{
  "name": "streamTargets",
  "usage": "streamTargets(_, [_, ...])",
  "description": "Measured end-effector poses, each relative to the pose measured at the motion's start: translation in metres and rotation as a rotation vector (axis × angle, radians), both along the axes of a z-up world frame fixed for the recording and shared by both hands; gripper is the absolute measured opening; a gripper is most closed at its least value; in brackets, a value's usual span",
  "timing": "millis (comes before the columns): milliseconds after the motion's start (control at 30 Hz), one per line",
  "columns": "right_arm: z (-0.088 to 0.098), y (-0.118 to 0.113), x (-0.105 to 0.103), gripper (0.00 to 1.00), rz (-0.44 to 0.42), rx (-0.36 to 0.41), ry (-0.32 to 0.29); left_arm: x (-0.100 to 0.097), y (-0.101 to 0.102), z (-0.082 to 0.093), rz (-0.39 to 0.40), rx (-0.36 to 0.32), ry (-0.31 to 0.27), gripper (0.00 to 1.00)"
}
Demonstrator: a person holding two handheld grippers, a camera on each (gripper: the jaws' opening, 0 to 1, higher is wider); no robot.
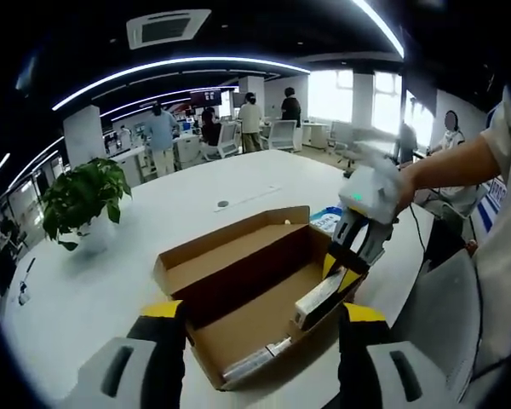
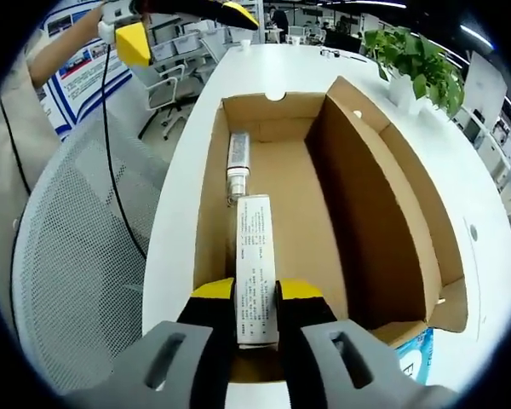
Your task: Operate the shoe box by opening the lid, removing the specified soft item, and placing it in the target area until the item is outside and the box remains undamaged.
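An open cardboard shoe box [image 1: 238, 256] [image 2: 366, 196] lies on the white table with its lid folded back. Inside, along one side wall, rest a white printed carton [image 2: 255, 273] [image 1: 318, 300] and, beyond it, a slim white tube-like item [image 2: 238, 162] [image 1: 251, 362]. My right gripper [image 2: 256, 294] is shut on the near end of the carton; in the left gripper view it [image 1: 341, 273] reaches into the box from the right. My left gripper [image 1: 262, 317] stands wide open just before the box's near corner, holding nothing, and its yellow pads [image 2: 132, 38] show beyond the box's far end.
A potted plant [image 1: 85, 196] [image 2: 417, 55] stands on the table past the box. A grey mesh chair [image 2: 77, 256] [image 1: 443, 315] sits at the table's edge. A blue-and-white pack [image 1: 328, 219] [image 2: 417, 358] lies beside the box. People [image 1: 162, 136] stand far back.
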State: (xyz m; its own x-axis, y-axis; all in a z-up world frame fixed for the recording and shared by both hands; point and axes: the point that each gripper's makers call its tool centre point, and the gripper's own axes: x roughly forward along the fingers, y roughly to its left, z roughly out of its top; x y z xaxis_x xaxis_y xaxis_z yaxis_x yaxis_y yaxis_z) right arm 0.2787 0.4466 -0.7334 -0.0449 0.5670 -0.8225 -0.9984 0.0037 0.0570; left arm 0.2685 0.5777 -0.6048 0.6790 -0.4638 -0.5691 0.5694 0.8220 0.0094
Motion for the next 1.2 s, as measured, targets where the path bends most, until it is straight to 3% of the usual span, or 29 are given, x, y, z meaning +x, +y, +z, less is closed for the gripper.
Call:
streamTargets(467, [0.024, 0.003, 0.001, 0.15, 0.010, 0.035, -0.040, -0.002, -0.001, -0.002, -0.005, 0.001, 0.002, 0.76])
streamTargets(1200, [0.075, 0.005, 0.002, 0.15, 0.043, 0.106, -0.104, 0.004, 0.005, 0.009, 0.040, -0.076, -0.031, 0.91])
